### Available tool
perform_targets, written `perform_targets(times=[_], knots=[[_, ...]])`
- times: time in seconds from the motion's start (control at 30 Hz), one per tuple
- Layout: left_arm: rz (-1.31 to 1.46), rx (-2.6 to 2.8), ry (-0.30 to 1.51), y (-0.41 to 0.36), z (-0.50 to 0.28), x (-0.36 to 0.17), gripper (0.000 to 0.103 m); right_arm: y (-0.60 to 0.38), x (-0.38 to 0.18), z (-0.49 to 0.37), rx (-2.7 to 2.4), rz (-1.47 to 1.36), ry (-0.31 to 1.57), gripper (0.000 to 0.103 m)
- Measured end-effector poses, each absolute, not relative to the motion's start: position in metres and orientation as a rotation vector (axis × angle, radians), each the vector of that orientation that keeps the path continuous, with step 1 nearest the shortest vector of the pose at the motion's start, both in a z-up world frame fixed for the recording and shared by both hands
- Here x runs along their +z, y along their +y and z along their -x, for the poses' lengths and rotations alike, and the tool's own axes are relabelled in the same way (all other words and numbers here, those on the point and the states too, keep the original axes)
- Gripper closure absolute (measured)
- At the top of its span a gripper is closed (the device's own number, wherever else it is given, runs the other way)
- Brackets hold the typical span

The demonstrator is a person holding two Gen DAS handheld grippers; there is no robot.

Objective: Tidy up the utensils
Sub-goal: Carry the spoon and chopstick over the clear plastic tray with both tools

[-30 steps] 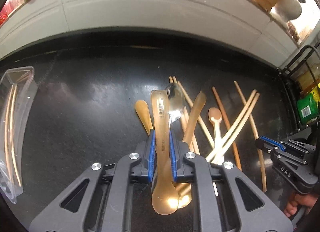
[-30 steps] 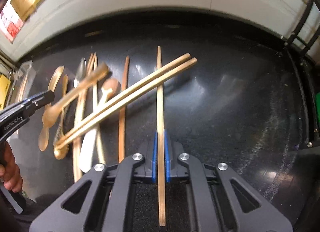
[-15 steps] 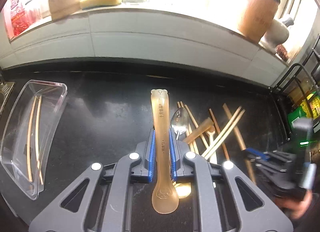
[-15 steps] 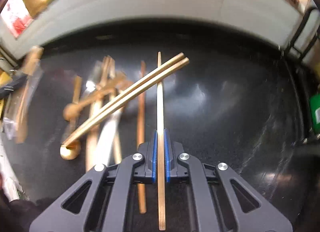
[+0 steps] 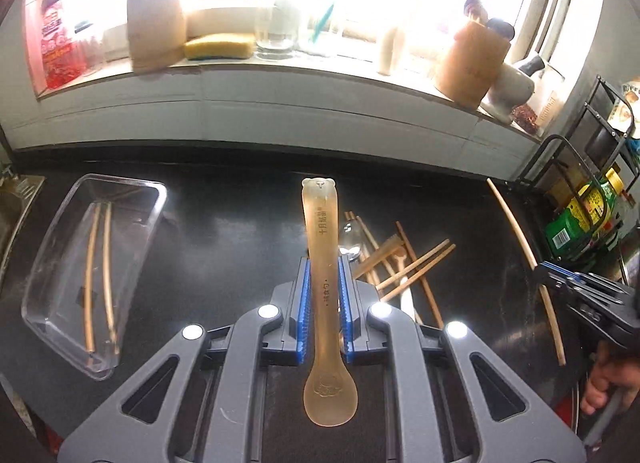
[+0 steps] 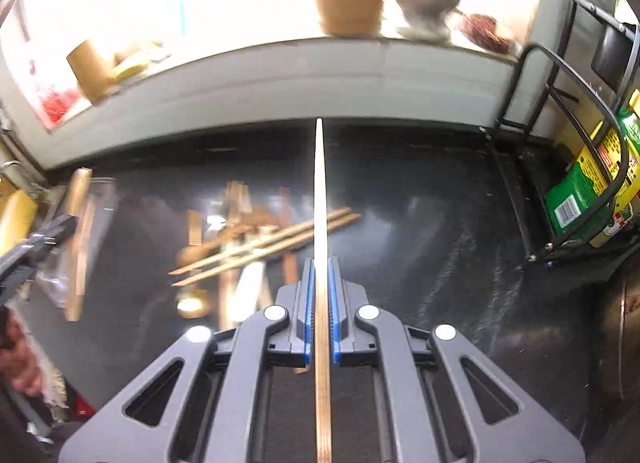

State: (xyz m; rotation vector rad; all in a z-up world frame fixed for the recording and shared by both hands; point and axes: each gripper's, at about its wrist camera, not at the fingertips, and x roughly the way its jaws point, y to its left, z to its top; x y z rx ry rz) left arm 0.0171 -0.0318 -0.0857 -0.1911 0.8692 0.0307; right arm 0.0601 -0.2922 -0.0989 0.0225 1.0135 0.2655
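A home kitchen; a glossy black countertop point(image 5: 224, 247) runs under a bright window sill point(image 5: 280, 75) crowded with a yellow sponge point(image 5: 220, 46), a drinking glass point(image 5: 276, 29), a red-labelled pump bottle point(image 5: 58, 47) and a wooden utensil holder point(image 5: 472, 59); a black wire rack point(image 6: 576, 111) of bottled condiments stands at the right, and a sink edge point(image 5: 16, 199) shows at the far left

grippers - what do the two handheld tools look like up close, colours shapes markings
Both match: the left tool and right tool have dark grey plastic frames with triangular cut-outs and round silver bolts. Each finger carries a ribbed blue pad. In the left wrist view the right tool shows side-on, dark with a blue tip. No cables or sleeves are visible.
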Motion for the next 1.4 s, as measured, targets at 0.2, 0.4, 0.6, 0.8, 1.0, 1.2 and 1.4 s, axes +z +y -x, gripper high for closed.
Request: perform_targets(times=[0.2,0.4,0.6,0.8,1.0,1.2,1.4], knots=[[0.190,0.105,0.903,-0.005,0.001,-0.067,0.090,-0.245,-0.064,-0.030,0.393,-0.066,0.992,0.096],[0.181,0.159,0.910,0.021,0.024,-0.054,0.090,-0.202,-0.049,-0.008,0.487,-0.051,0.964,0.096],[0.181,0.191,0.907,0.042,0.040,-0.050,0.090,-0.172,-0.045,0.001,0.535,-0.046,0.962,0.096],[0.186,0.233,0.899,0.064,0.051,-0.045,0.090,-0.145,-0.041,0.002,0.581,-0.029,0.960,0.096],[0.210,0.295,0.893,0.099,0.066,-0.043,0.090,-0.105,-0.042,0.004,0.655,-0.002,0.963,0.096],[0.240,0.361,0.897,0.142,0.080,-0.044,0.090,-0.052,-0.047,0.004,0.734,0.019,0.972,0.096],[0.276,0.415,0.896,0.189,0.087,-0.048,0.090,0.001,-0.052,0.000,0.803,0.023,0.991,0.096]])
